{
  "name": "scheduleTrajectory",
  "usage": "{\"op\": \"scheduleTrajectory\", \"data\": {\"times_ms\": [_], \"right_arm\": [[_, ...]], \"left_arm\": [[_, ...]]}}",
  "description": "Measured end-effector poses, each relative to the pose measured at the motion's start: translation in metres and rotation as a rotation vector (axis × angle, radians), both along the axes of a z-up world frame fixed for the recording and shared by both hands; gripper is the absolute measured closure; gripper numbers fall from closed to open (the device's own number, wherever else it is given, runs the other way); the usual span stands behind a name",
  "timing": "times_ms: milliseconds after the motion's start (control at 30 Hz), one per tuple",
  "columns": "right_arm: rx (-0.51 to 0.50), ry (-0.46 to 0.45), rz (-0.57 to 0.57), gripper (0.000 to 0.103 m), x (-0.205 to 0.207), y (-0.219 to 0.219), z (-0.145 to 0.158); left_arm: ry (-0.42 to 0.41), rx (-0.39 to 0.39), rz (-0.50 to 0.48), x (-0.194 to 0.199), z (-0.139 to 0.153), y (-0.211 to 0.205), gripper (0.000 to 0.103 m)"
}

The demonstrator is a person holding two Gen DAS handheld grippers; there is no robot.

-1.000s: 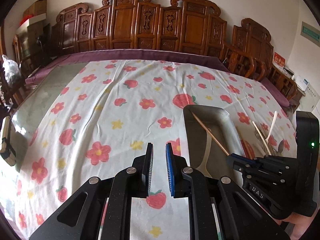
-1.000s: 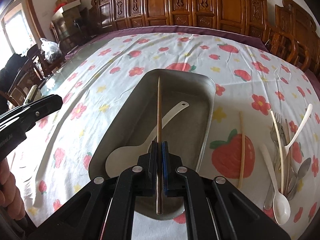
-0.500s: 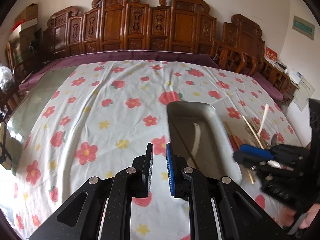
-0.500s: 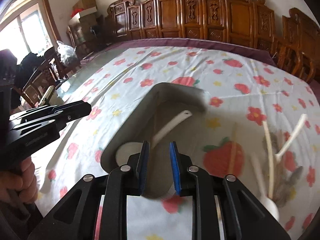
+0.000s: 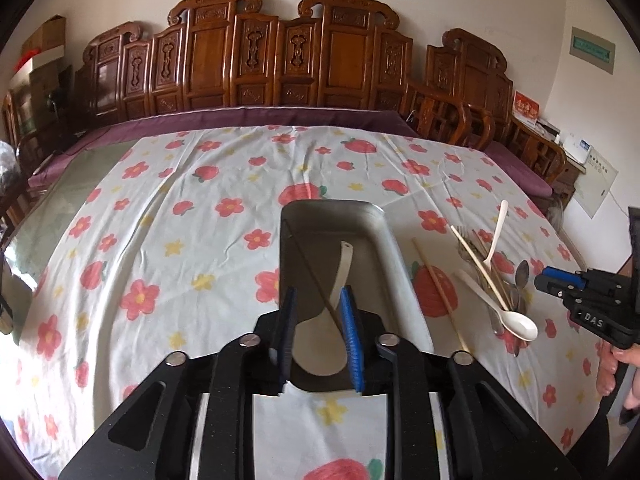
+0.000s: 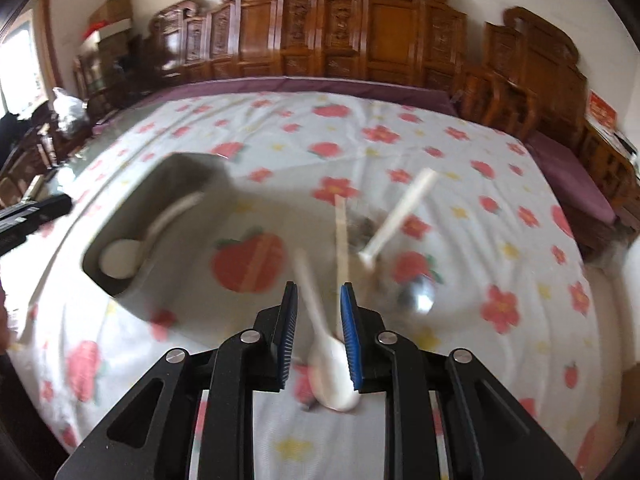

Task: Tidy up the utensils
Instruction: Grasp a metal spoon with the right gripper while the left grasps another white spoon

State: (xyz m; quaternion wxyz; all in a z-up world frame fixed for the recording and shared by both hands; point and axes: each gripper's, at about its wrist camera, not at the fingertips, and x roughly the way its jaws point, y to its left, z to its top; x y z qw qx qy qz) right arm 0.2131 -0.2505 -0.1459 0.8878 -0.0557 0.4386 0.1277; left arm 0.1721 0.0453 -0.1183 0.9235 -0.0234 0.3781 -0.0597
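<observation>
Utensils (image 5: 490,276) are mostly still in a loose pile on the flowered tablecloth (image 5: 160,216), right of the metal tray (image 5: 380,232). The tray holds a white rice paddle (image 5: 320,344), handle pointing away from the camera, and one brown chopstick (image 5: 310,270) lying diagonally across it. A second chopstick (image 5: 436,286) sits on the cloth just beside the tray, long axis running near to far. "DAS" is printed on the right gripper (image 5: 546,282). Both grippers' jaws have just been opening: left gripper (image 5: 318,334) is spread over the tray, pinching nothing; right one is spread above a white spoon (image 6: 330,376), pads not pressing it, though that view's blurry.
</observation>
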Motion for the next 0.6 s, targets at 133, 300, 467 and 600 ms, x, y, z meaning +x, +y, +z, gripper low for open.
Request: {"op": "scheduleTrajectory", "data": {"times_ms": [133,300,467,600], "right_arm": [[-0.012,0.025,-0.042,0.066,0.004,-0.025,-0.018],[0.015,0.063,-0.079,0.062,0.02,-0.048,-0.042],[0.058,0.089,-0.094,0.062,0.037,-0.055,-0.054],[0.119,0.13,-0.115,0.062,0.053,-0.064,-0.068]], "left_arm": [[-0.016,0.004,-0.001,-0.008,0.003,-0.011,0.075],[-0.031,0.007,0.001,-0.018,0.006,-0.022,0.058],[-0.018,0.019,0.002,-0.022,0.006,-0.037,0.058],[-0.002,0.025,-0.009,-0.029,0.004,-0.055,0.058]]}}
